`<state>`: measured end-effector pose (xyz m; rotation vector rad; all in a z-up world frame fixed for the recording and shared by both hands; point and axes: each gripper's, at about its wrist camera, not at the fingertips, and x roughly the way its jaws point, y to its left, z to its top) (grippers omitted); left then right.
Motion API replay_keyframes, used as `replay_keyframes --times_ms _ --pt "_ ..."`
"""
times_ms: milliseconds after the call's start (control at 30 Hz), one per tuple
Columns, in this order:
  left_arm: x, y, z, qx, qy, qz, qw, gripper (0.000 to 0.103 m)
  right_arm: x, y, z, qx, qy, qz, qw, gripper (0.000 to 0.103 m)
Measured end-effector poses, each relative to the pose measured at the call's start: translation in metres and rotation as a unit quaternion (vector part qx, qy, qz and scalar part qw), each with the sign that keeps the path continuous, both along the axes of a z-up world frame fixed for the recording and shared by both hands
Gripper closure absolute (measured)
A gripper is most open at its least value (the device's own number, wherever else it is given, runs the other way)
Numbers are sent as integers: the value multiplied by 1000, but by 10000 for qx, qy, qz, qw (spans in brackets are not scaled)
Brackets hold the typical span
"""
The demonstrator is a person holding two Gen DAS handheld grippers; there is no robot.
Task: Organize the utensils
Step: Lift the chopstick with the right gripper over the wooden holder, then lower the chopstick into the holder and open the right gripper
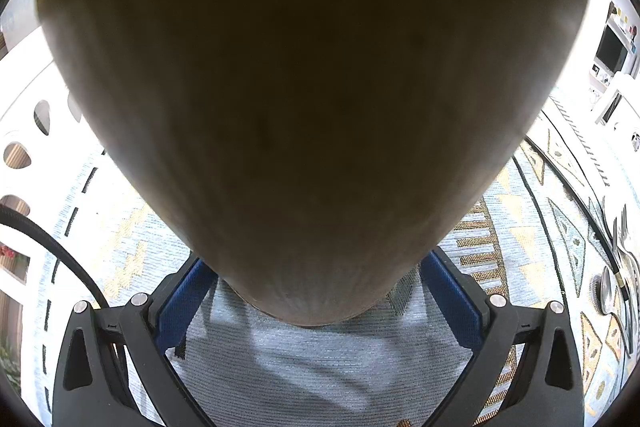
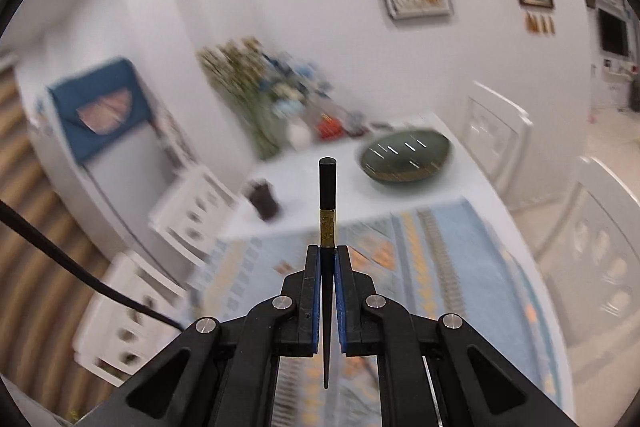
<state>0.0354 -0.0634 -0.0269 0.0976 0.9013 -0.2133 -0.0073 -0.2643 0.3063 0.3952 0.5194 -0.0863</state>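
A big brown rounded vessel (image 1: 312, 87) fills most of the left wrist view, its narrow end sitting between the blue pads (image 1: 184, 303) of my left gripper (image 1: 316, 259), which touch it on both sides. Several loose utensils (image 1: 620, 267), among them forks and a spoon, lie on the patterned cloth at the far right edge. In the blurred right wrist view, my right gripper (image 2: 328, 251) is shut on a thin black-handled utensil with a gold band (image 2: 327, 195). Its handle end points away from me, high above the table; its working end is hidden.
A light-blue patterned tablecloth (image 1: 320, 359) covers the table. Farther along the table stand a green bowl (image 2: 406, 157), a dark jar (image 2: 264, 199) and a flower bunch (image 2: 256, 87). White chairs (image 2: 132, 307) ring the table. A black cable (image 1: 52, 247) runs at the left.
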Motion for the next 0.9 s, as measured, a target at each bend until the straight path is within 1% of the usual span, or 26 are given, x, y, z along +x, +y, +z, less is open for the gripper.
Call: replay_keyframes --times_ms 133,267,333,400,467,633,767,900 --pt "1 0 0 10 -2 8 10000 1 3 25 30 237 -576 361 9974 97" --pt "2 1 0 19 -4 15 10000 1 13 54 41 396 -803 852 9923 97" --pt "2 1 0 17 -4 12 10000 1 21 70 41 314 -793 1057 9907 97" --pt "2 1 0 17 -5 10 10000 1 32 90 35 151 -697 1215 9900 97" --pt "2 1 0 14 -4 9 10000 1 41 104 26 132 -580 1352 9890 97" --pt "1 0 0 17 -6 12 10000 1 62 131 -10 66 -100 1561 9877 97" --pt "1 0 0 19 -7 12 10000 1 70 136 -32 79 180 1655 9860 97" --pt "0 -1 0 19 -8 14 10000 1 73 139 -42 -28 332 1671 9854 97"
